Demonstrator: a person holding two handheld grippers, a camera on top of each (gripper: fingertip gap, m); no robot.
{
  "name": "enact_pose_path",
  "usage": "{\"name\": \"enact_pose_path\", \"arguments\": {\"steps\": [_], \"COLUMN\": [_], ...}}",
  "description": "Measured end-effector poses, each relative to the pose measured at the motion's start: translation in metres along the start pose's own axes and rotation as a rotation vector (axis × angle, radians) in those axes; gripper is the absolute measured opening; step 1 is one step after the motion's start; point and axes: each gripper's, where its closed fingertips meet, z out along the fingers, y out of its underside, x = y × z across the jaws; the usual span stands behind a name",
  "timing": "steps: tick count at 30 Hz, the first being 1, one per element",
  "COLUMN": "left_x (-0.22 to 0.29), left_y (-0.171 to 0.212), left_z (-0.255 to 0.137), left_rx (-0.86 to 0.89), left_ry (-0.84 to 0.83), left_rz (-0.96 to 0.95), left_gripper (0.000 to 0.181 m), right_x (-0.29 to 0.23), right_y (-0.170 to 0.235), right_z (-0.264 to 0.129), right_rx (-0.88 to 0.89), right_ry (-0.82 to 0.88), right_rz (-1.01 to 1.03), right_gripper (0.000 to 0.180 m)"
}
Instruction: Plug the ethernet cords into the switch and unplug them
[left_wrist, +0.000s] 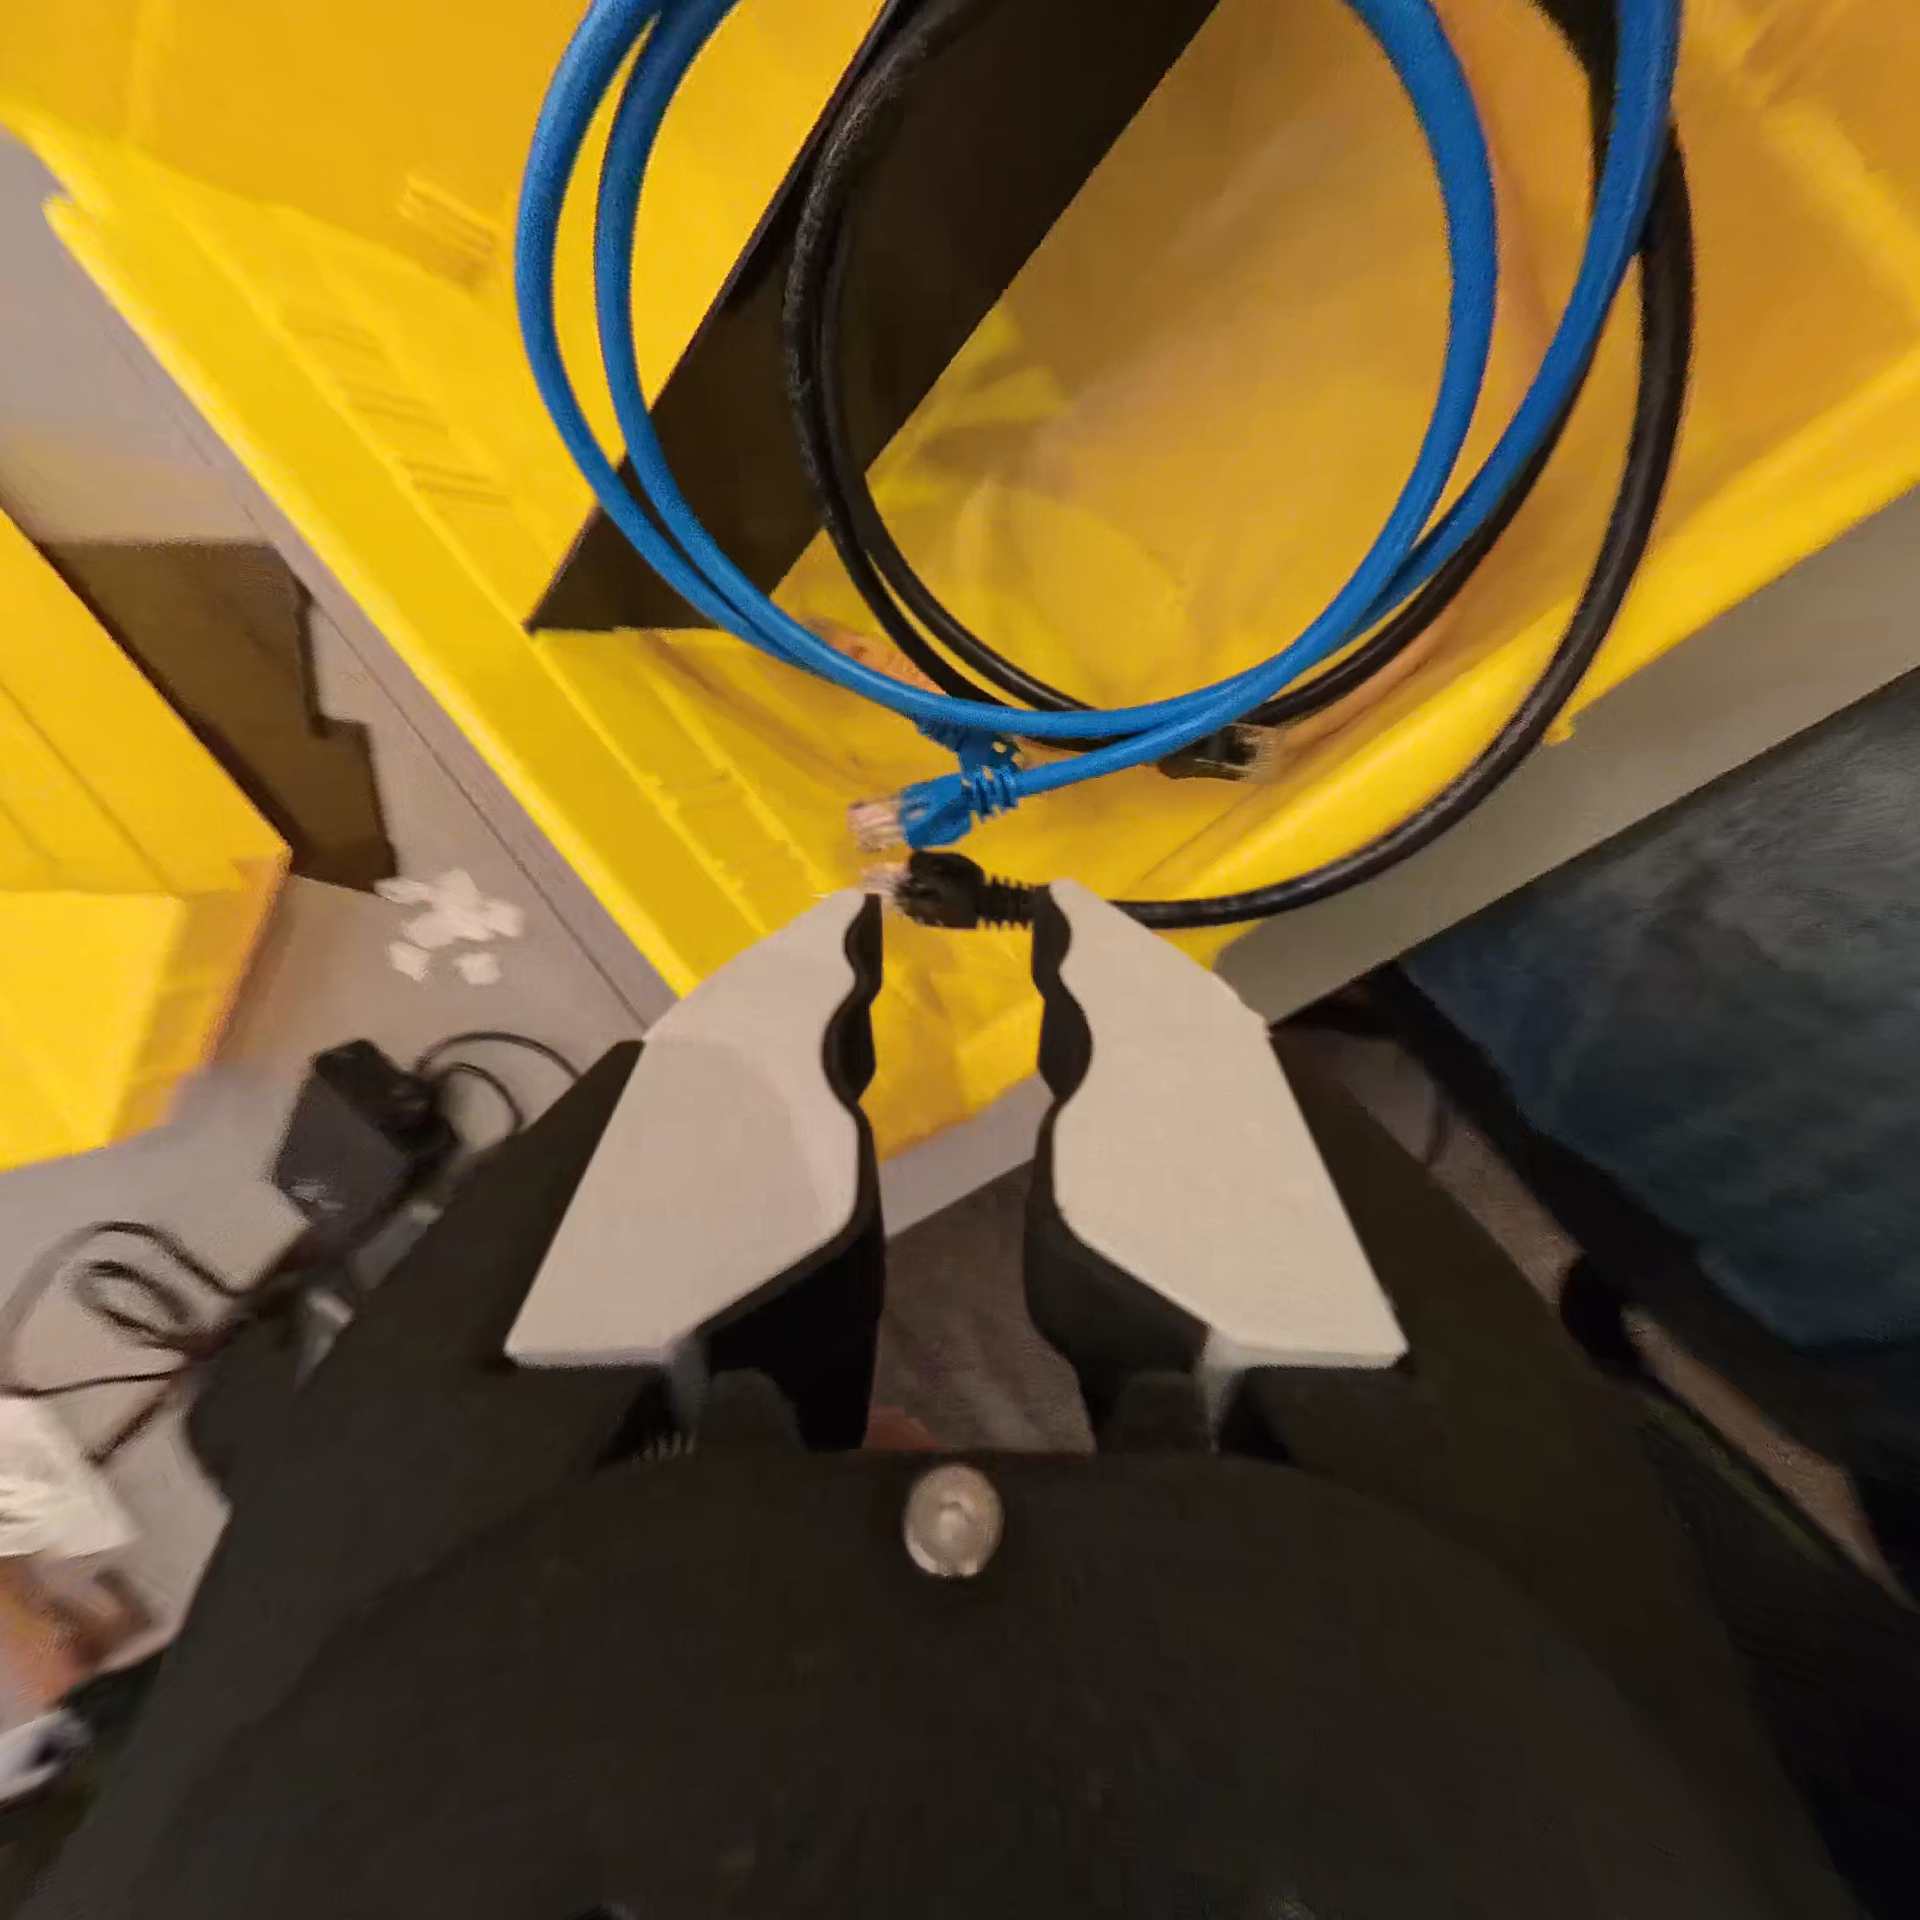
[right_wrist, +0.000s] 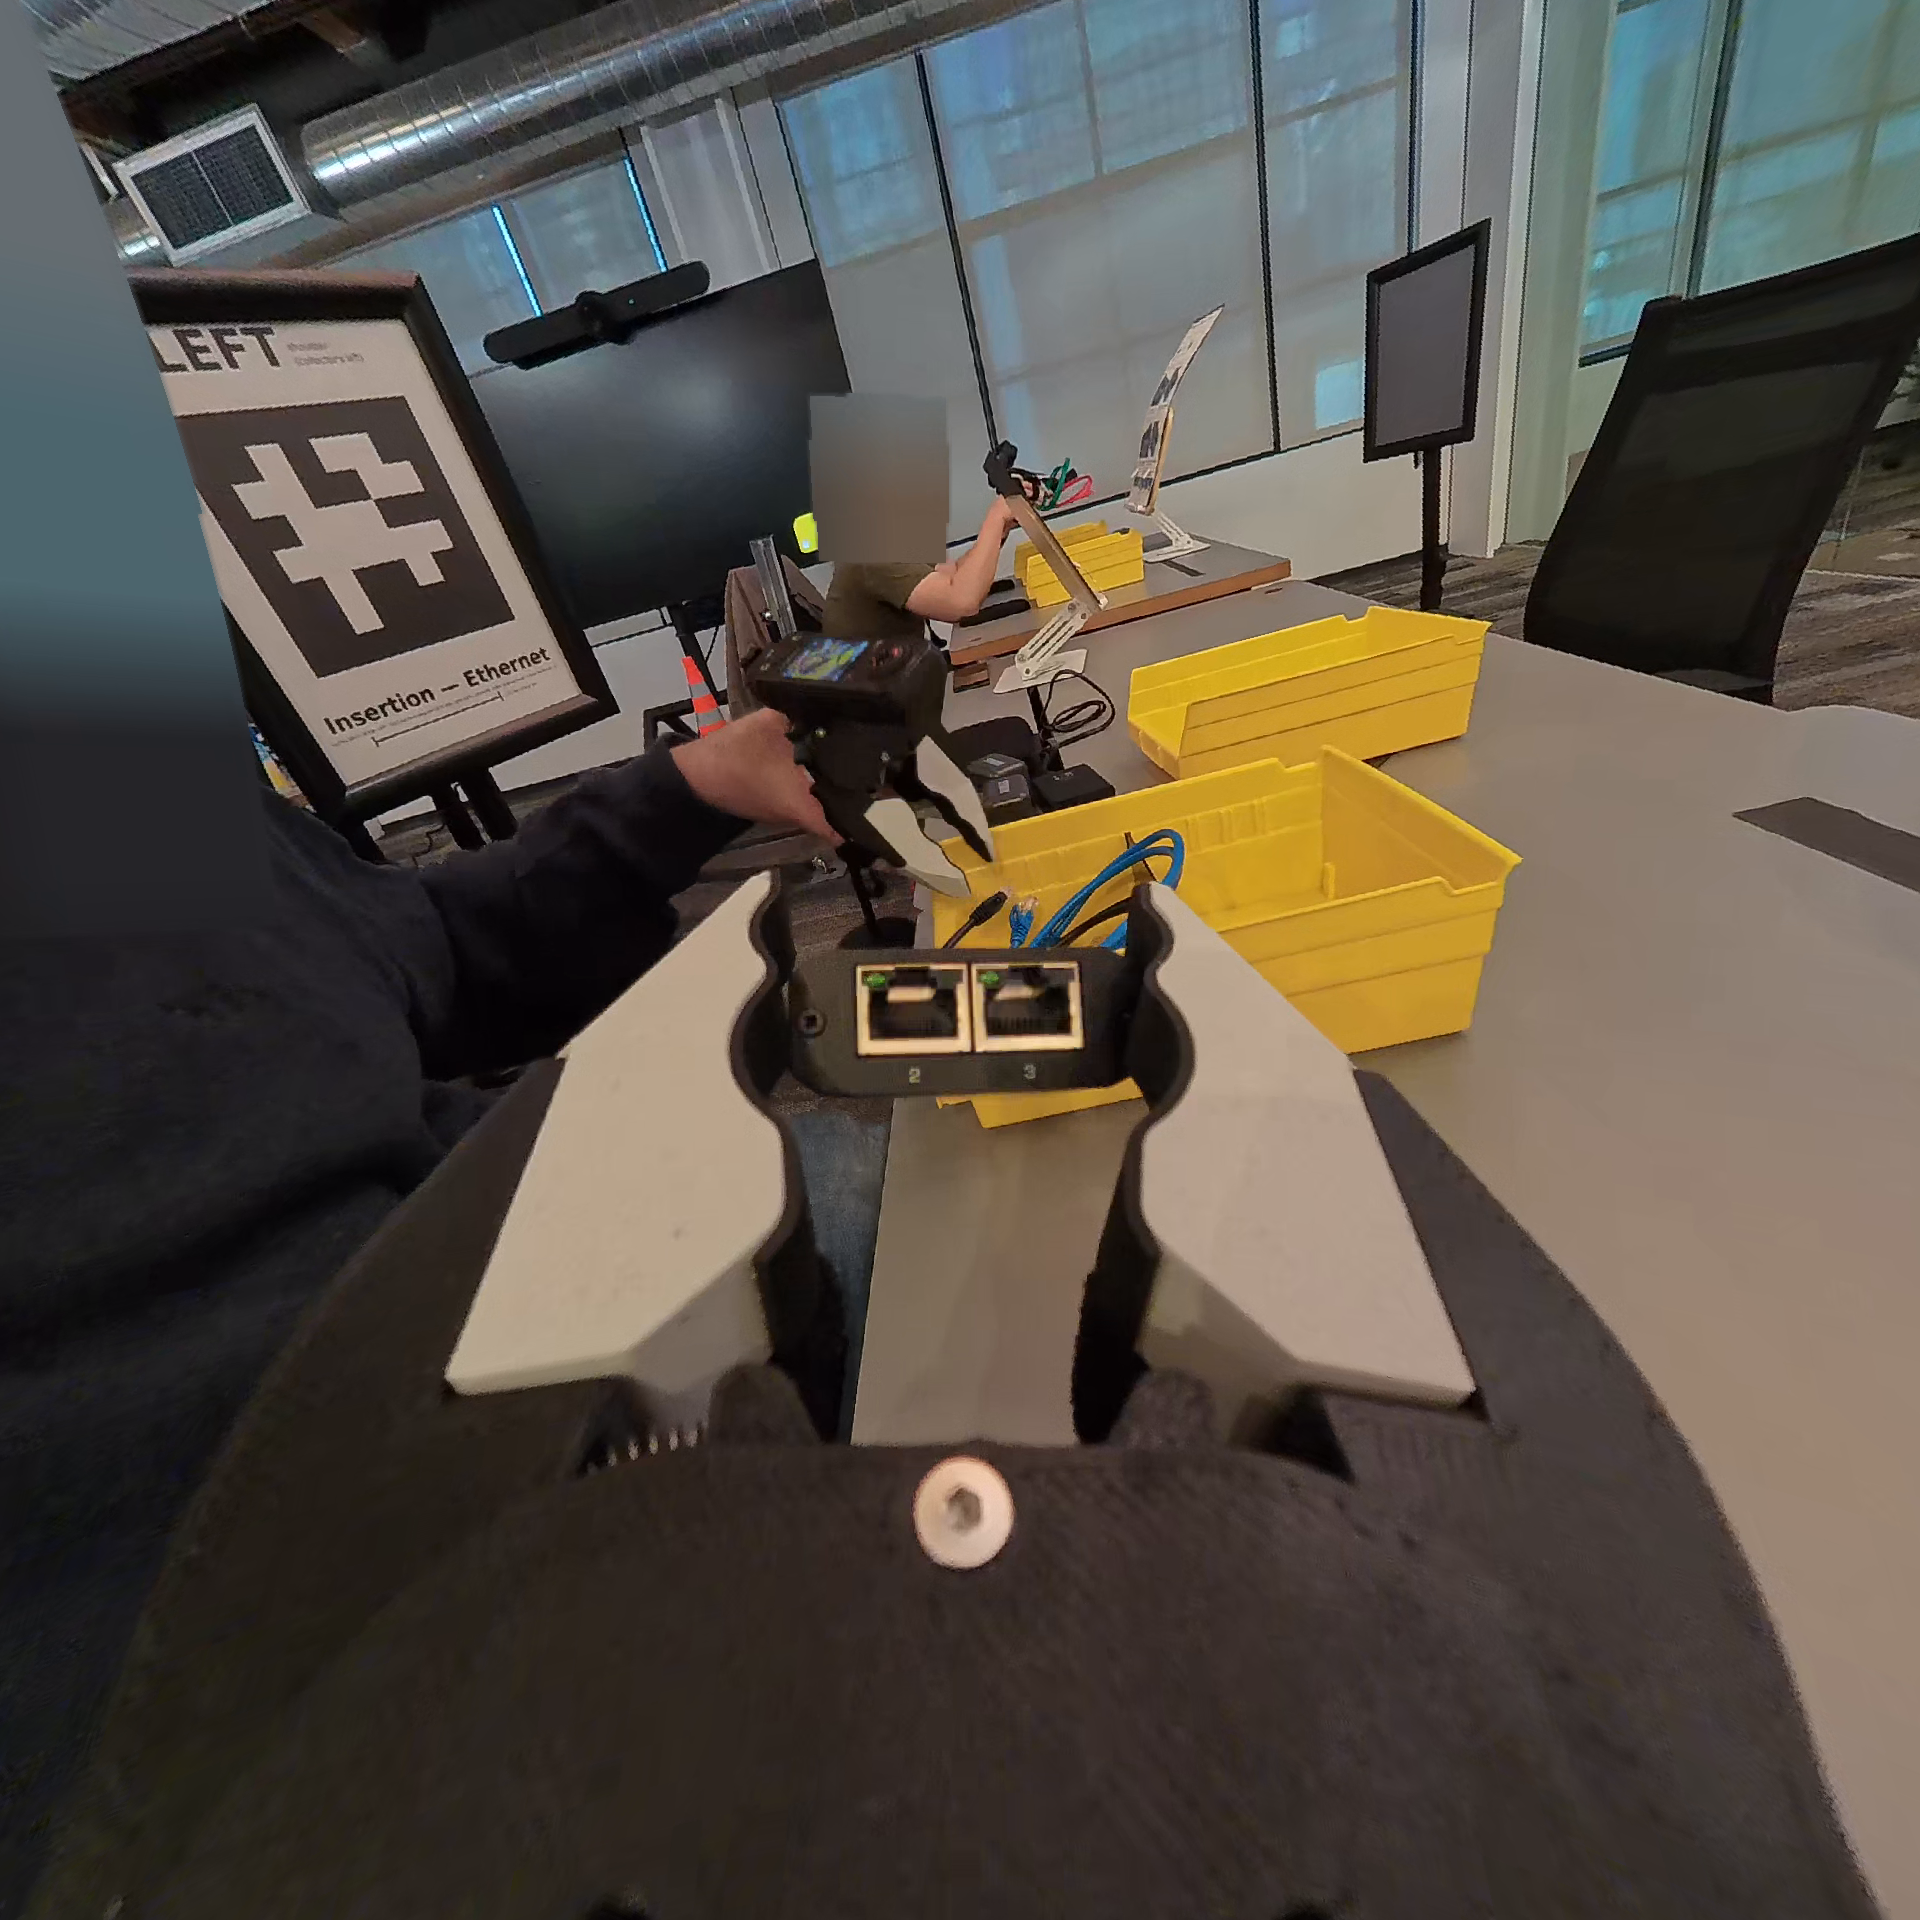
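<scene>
My right gripper (right_wrist: 961, 935) is shut on a small black switch (right_wrist: 961, 1023), held above the table's near edge with its two empty ports facing the camera. A coiled blue ethernet cord (left_wrist: 1039, 717) and a black ethernet cord (left_wrist: 1621, 582) lie in a yellow bin (left_wrist: 1195, 499). My left gripper (left_wrist: 958, 902) is open over the bin's edge. The black cord's plug (left_wrist: 935, 891) lies just past and between its fingertips, and the blue plug (left_wrist: 920, 816) sits just beyond it. In the right wrist view the left gripper (right_wrist: 940, 831) hovers at the bin's (right_wrist: 1351, 935) left end.
A second yellow bin (right_wrist: 1309, 686) stands farther back on the grey table (right_wrist: 1662, 1143). A black divider (left_wrist: 883, 343) crosses the cord bin. A power adapter with cables (left_wrist: 353, 1132) lies to the left. A framed sign (right_wrist: 353, 540), a person at another table and a black chair (right_wrist: 1714, 468) are behind. The left gripper's tips are roughly 40 centimeters from the right gripper's.
</scene>
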Motion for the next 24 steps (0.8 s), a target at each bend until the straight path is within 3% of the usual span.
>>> {"name": "enact_pose_path", "arguments": {"steps": [9, 16, 24], "left_x": [0.022, 0.017, 0.015], "left_y": [0.011, 0.004, 0.003], "left_z": [0.019, 0.021, 0.026], "left_rx": [0.005, 0.03, 0.033], "left_ry": [0.088, 0.069, 0.055], "left_rz": [-0.275, -0.35, -0.365], "left_gripper": [0.034, 0.041, 0.047], "right_x": [0.008, 0.037, 0.075], "right_y": [0.007, 0.036, 0.118], "right_z": [0.001, -0.002, -0.002], "right_rx": [-0.024, -0.141, -0.525], "right_ry": [0.029, 0.142, 0.287], "right_rz": [-0.016, -0.01, -0.064], "right_gripper": [0.063, 0.063, 0.063]}}
